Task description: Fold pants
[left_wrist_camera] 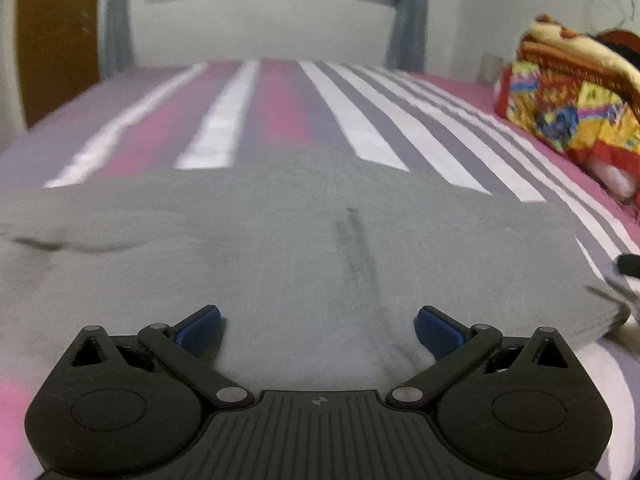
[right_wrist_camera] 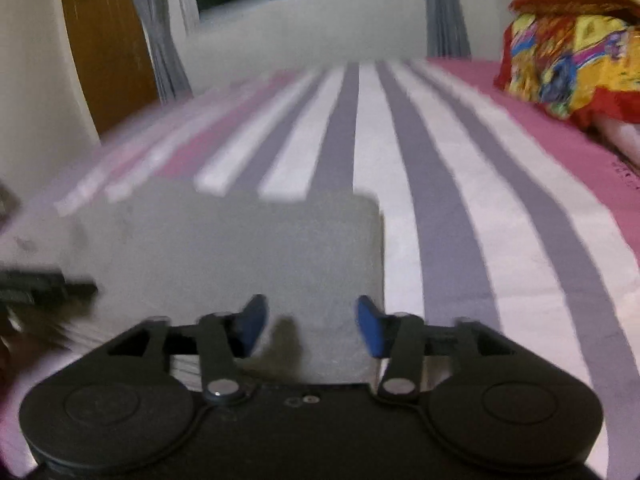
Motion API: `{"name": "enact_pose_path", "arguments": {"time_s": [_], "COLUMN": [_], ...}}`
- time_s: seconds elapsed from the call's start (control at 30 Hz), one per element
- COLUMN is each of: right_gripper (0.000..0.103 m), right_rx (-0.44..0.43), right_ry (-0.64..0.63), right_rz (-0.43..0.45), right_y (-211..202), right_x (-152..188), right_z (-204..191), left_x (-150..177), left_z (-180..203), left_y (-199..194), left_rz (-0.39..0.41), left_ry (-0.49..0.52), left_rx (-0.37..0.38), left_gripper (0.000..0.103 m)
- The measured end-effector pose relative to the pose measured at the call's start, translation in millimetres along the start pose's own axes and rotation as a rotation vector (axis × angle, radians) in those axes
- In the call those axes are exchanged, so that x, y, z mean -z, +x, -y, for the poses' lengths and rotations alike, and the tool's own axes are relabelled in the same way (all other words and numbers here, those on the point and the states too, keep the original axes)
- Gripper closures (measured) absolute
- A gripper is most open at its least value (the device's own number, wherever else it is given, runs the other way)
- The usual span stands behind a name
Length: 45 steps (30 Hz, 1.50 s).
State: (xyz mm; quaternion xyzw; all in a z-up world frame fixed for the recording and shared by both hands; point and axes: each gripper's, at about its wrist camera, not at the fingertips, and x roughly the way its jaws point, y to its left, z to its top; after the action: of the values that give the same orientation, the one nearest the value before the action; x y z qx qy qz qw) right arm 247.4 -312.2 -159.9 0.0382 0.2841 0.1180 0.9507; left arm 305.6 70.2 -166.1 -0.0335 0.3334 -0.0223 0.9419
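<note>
The grey pants [left_wrist_camera: 304,240] lie folded flat on the striped bed, with a dark seam line running down the middle. My left gripper [left_wrist_camera: 318,330] is open, its blue fingertips [left_wrist_camera: 202,326] spread wide just above the near edge of the cloth. In the right wrist view the pants [right_wrist_camera: 240,248] show as a grey rectangle with a square far right corner. My right gripper [right_wrist_camera: 312,326] is open over the near right part of the cloth. The other gripper [right_wrist_camera: 36,286] shows as a dark blur at the left edge.
The bed sheet [right_wrist_camera: 460,208] has pink, white and grey stripes. A colourful folded blanket pile [left_wrist_camera: 568,92] sits at the right side of the bed. A wall with a window, grey curtains and a wooden door [right_wrist_camera: 108,44] lies beyond.
</note>
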Motion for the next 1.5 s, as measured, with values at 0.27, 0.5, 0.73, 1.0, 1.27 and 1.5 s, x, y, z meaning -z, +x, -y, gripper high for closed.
{"name": "enact_pose_path", "arguments": {"time_s": [0.27,0.5,0.73,1.0,1.27,1.5], "right_gripper": [0.025,0.022,0.022,0.023,0.019,0.0], "right_rx": [0.003,0.065,0.11,0.152,0.215,0.551], "right_ry": [0.253,0.487,0.483,0.443,0.465,0.189], "right_rz": [0.107,0.121,0.143,0.113,0.05,-0.141], "right_y": [-40,-38,-43,-36,-28,-4], "right_x": [24,35,40,35,35,28], "right_z": [55,89,87,80,87,80], "left_x": [46,75,59,88,91,42], "left_z": [-156,-267,-293,-285,-279,-271], "left_y": [-59,-8,41,20,43,8], "left_rz": [0.089,0.149,0.237,0.443,0.27,0.212], "left_ry": [-0.388,-0.864,-0.909,-0.972,-1.015,-0.863], "left_rx": [-0.138,0.227,0.399,0.404,0.286,0.204], "left_gripper": [0.0,0.0,0.0,0.072,0.07,0.069]}}
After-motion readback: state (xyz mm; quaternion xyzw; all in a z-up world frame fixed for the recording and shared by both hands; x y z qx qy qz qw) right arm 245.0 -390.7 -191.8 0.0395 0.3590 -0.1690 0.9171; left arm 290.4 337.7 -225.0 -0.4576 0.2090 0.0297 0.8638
